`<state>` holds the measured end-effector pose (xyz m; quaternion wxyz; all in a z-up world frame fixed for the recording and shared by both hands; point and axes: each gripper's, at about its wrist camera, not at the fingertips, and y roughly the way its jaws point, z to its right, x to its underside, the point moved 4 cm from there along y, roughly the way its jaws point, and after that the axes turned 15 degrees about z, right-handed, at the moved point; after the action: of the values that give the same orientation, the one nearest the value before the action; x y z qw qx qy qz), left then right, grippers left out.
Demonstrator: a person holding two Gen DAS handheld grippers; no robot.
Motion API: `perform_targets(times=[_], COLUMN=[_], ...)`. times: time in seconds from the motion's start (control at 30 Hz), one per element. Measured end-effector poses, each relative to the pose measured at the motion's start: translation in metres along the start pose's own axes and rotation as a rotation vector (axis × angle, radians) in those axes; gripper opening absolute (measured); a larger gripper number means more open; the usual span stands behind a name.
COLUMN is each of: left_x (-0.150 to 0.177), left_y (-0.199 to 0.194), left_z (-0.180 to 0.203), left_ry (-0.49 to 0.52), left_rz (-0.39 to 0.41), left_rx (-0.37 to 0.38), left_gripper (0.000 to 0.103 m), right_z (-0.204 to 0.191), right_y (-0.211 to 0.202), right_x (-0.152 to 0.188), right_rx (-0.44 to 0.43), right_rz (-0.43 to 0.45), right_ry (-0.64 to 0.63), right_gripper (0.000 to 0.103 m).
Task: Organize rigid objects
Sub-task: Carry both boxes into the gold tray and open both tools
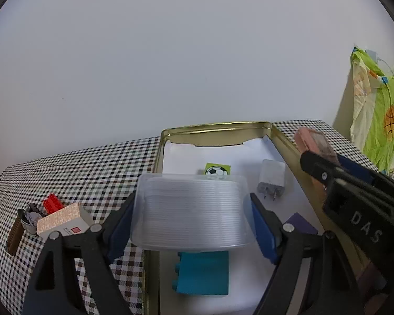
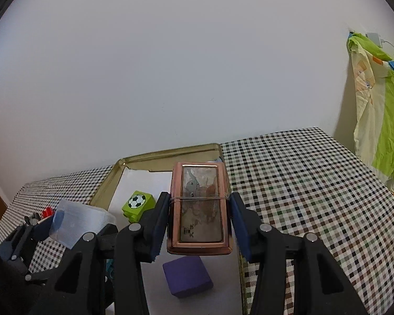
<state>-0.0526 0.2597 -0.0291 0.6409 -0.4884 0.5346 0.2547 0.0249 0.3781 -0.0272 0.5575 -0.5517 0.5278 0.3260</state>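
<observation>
My left gripper (image 1: 193,225) is shut on a clear ribbed plastic box (image 1: 193,210) and holds it above the near left part of a gold tin tray (image 1: 215,127) lined with white paper. My right gripper (image 2: 199,223) is shut on a pink framed picture case (image 2: 201,204) and holds it over the tray's right side (image 2: 168,155). In the tray lie a green football block (image 2: 138,204), a white charger plug (image 1: 271,179), a teal brick (image 1: 203,273) and a purple block (image 2: 186,275).
On the checked tablecloth (image 1: 92,165) left of the tray lie a patterned small box (image 1: 63,221), a red brick (image 1: 51,203), a foil cup (image 1: 31,216) and a brown bar (image 1: 14,233). A green printed cloth (image 2: 380,105) hangs at the right.
</observation>
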Motion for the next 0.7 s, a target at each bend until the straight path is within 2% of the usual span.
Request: perform_targets(times=[0.3, 0.4, 0.47, 0.53, 0.57, 0.7], left_x=[-0.001, 0.0, 0.0, -0.002, -0.003, -0.003], left_y=[0.0, 0.003, 0.003, 0.001, -0.001, -0.002], left_z=[0.005, 0.007, 0.008, 0.009, 0.01, 0.012], left_ry=[0.034, 0.043, 0.047, 0.045, 0.04, 0.038], left_rz=[-0.02, -0.055, -0.061, -0.05, -0.039, -0.033], left_rx=[0.001, 0.013, 0.037, 0.044, 0.046, 0.048], left_gripper=[0.08, 0.081, 0.084, 0.098, 0.102, 0.103], right_z=[-0.01, -0.008, -0.002, 0.008, 0.007, 0.006], right_y=[-0.005, -0.005, 0.002, 0.014, 0.014, 0.007], right_x=[0.006, 0.01, 0.011, 0.014, 0.015, 0.012], right_rx=[0.023, 0.021, 0.024, 0.027, 0.03, 0.035], right_rz=[-0.033, -0.043, -0.041, -0.037, -0.038, -0.011], right_ry=[-0.015, -0.009, -0.003, 0.001, 0.001, 0.018], right_gripper=[0.049, 0.049, 0.049, 0.051, 0.052, 0.069])
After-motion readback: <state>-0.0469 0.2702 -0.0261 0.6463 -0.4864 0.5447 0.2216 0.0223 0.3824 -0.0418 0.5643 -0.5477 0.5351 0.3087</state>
